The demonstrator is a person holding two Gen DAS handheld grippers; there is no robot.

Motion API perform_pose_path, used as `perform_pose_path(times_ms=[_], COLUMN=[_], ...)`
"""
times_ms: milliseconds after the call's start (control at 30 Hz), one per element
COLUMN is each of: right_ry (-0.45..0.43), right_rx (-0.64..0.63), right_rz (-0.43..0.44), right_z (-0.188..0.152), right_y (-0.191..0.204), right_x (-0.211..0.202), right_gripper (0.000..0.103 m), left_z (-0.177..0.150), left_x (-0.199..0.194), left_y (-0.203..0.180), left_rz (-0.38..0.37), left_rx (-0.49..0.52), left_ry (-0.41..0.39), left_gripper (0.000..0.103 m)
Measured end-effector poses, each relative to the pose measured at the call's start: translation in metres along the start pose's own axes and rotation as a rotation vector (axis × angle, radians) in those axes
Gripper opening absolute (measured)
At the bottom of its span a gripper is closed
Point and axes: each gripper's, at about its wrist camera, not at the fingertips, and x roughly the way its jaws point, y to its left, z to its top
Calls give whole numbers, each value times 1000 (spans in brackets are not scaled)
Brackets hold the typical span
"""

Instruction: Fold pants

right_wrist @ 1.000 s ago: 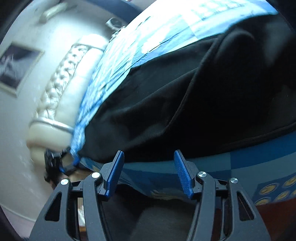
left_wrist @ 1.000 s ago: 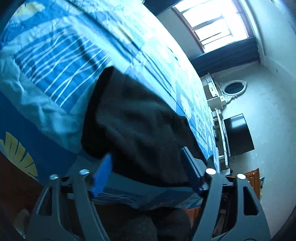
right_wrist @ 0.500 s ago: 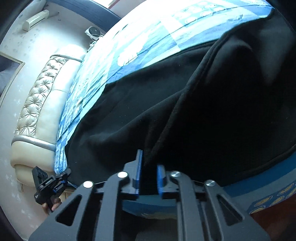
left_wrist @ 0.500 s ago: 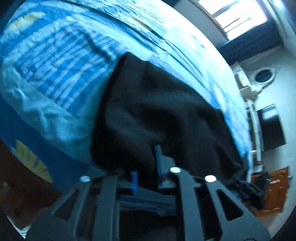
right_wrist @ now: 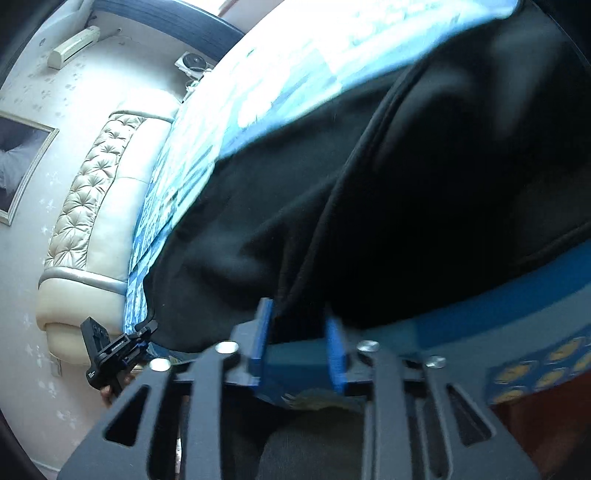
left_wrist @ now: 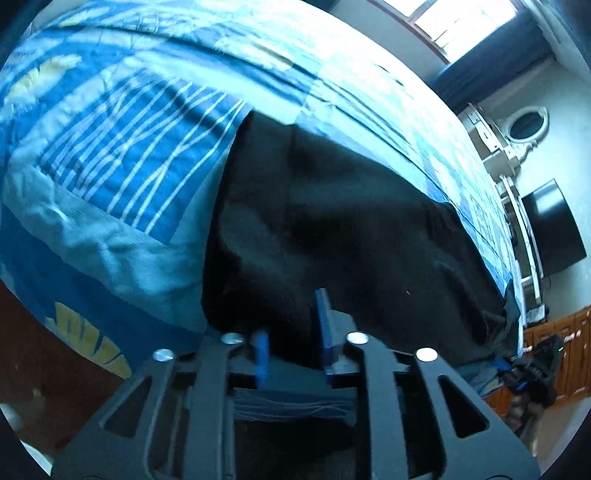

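Observation:
Black pants (left_wrist: 332,221) lie across a bed with a blue patterned cover (left_wrist: 110,147). My left gripper (left_wrist: 293,332) sits at the pants' near edge, its blue fingers closed on a pinch of black fabric. In the right wrist view the pants (right_wrist: 406,203) fill the middle, with a raised seam running down to my right gripper (right_wrist: 299,325). Its blue fingers are closed on the pants' near hem at the bed's edge. Each gripper shows small in the other's view: the right one (left_wrist: 532,373), the left one (right_wrist: 114,350).
A cream tufted headboard (right_wrist: 85,206) stands at the left of the right wrist view. A white dresser with an oval mirror (left_wrist: 524,125), a dark TV (left_wrist: 554,229) and a wooden cabinet (left_wrist: 569,350) line the far wall. A bright window (left_wrist: 461,18) is above.
Both grippers went from open in front of the pants' edge to shut on the fabric. In the last half second the views shifted slightly with the fabric still pinched.

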Motion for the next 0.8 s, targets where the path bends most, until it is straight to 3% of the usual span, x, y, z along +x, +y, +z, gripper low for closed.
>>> perform_pose_path(times_ms=[100,267,367,467,633,800], right_ry=[-92,-264,-314,-335,-306,-264], right_rx=[20,108,187,225,242,286], right_rz=[-57,-197,-294,-381,-541,-666], right_z=[26,94,139,179,236,265], right_y=[-18,-76,-111,-129,-144,-171], right_x=[-45,-112,-131,-132,-95,-61], right_gripper=[46,51,51,51,51,51], left_z=[-2,5,13,19,19,18], left_x=[-17,-22,-11,-2,6,-3], left_y=[-10,-32,-45,-57,-69,-69], left_rz=[14,14,26,21,34,89], left_rx=[49,72,77,50,5,13], left_ry=[-32,-68,-75,-83,-106,-169], left_gripper=[43,61,64,69,75,80])
